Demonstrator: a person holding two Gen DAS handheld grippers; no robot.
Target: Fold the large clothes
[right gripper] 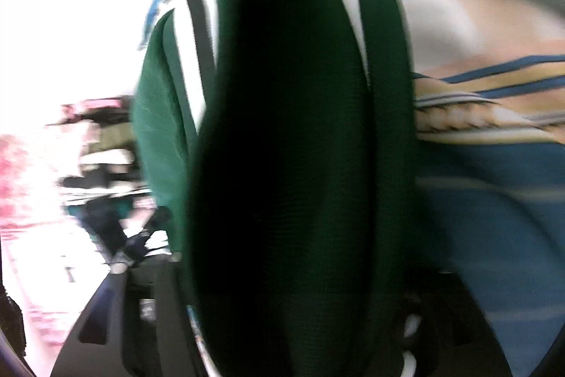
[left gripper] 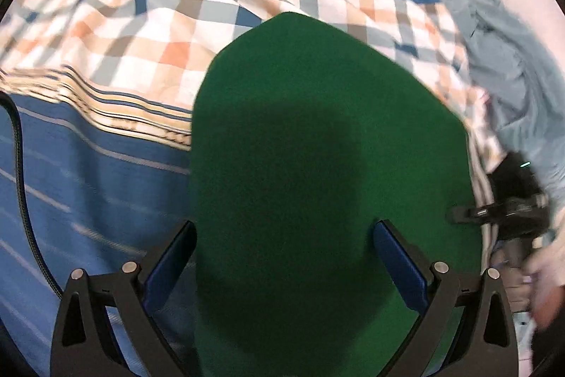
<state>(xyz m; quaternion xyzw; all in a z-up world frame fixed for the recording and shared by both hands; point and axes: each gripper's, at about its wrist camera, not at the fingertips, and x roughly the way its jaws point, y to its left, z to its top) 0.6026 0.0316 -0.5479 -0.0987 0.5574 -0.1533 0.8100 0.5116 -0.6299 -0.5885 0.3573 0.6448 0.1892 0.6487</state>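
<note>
A dark green knit garment [left gripper: 317,165] lies folded on the bed and fills the middle of the left wrist view. My left gripper [left gripper: 284,232] is open, its blue-padded fingers [left gripper: 399,257] spread over the garment's near part, not closed on it. My right gripper body [left gripper: 508,211] shows at the garment's right edge. In the blurred right wrist view the same green garment [right gripper: 282,182] hangs close before the lens and hides the right fingers; one blue pad [right gripper: 102,306] shows at lower left.
A checked orange, blue and white quilt [left gripper: 176,9] lies behind the garment on a blue striped sheet [left gripper: 88,186]. A grey-blue garment [left gripper: 501,59] lies crumpled at the right. A black cable [left gripper: 21,172] runs down the left.
</note>
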